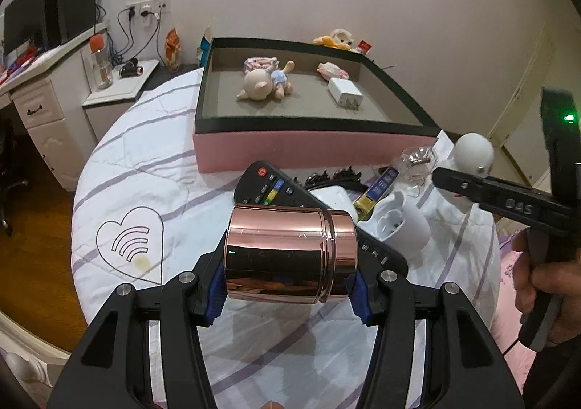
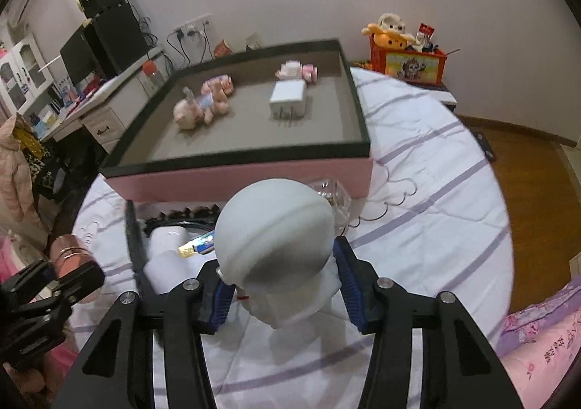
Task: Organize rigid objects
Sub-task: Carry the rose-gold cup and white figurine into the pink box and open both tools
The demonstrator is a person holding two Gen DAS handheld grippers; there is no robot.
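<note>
My left gripper (image 1: 287, 285) is shut on a shiny rose-gold metal canister (image 1: 290, 249), which lies sideways between the blue pads above the white striped bedspread. The same canister (image 2: 70, 254) shows at the left edge of the right wrist view. My right gripper (image 2: 283, 289) is shut on a white object with a round head (image 2: 276, 227), its lower body pressed between the pads. That white object (image 1: 472, 151) also appears at the right in the left wrist view. Ahead stands a pink box with a black rim (image 1: 316, 151) (image 2: 236, 180).
Inside the box lie a plush pig (image 1: 265, 82), a white charger (image 1: 345, 93) and small pink toys. In front of the box sit a black remote (image 1: 268, 184), an open white case (image 1: 399, 224), a yellow-blue tube and clear plastic. A desk (image 1: 40, 107) stands at the left.
</note>
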